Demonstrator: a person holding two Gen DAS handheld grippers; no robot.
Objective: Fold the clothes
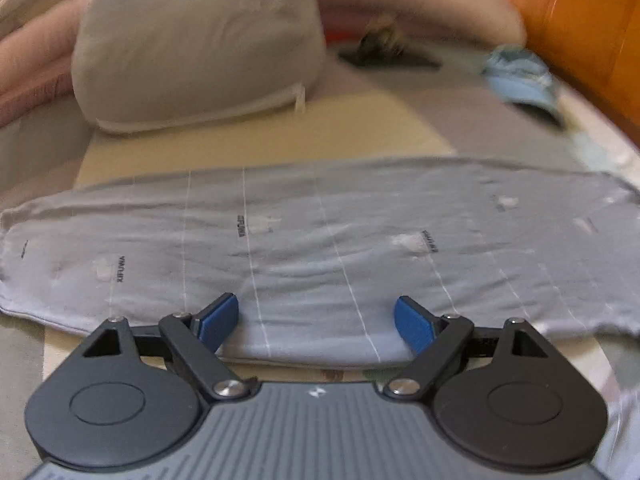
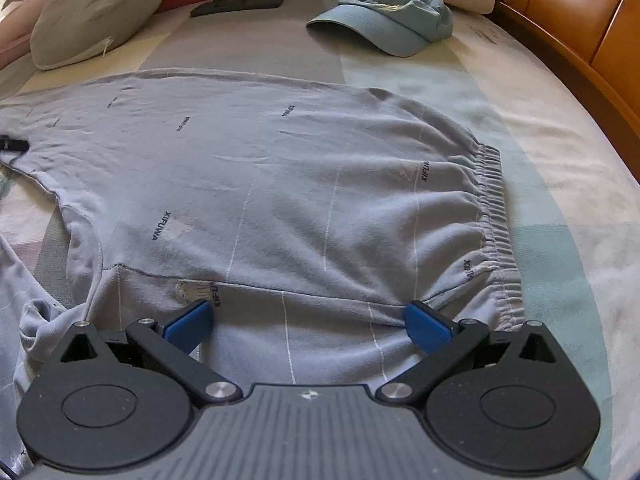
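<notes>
Light grey trousers with thin white lines and dark "XIFUWA" print lie flat on the bed. In the left wrist view a trouser leg [image 1: 320,248] stretches across the frame. My left gripper [image 1: 316,322] is open over its near edge, holding nothing. In the right wrist view the upper part of the trousers [image 2: 280,184] shows, with the elastic waistband [image 2: 494,216] at the right. My right gripper [image 2: 310,326] is open over the near fold of cloth, holding nothing. The left gripper's tip [image 2: 12,145] peeks in at the far left.
A grey pillow [image 1: 196,44] [image 2: 96,8] lies at the back left. A light blue cap [image 2: 384,18] [image 1: 520,78] sits at the back right. A dark flat object [image 2: 236,2] lies behind. An orange wooden bed frame [image 2: 580,32] runs along the right. The pale patchwork sheet [image 2: 540,152] surrounds the trousers.
</notes>
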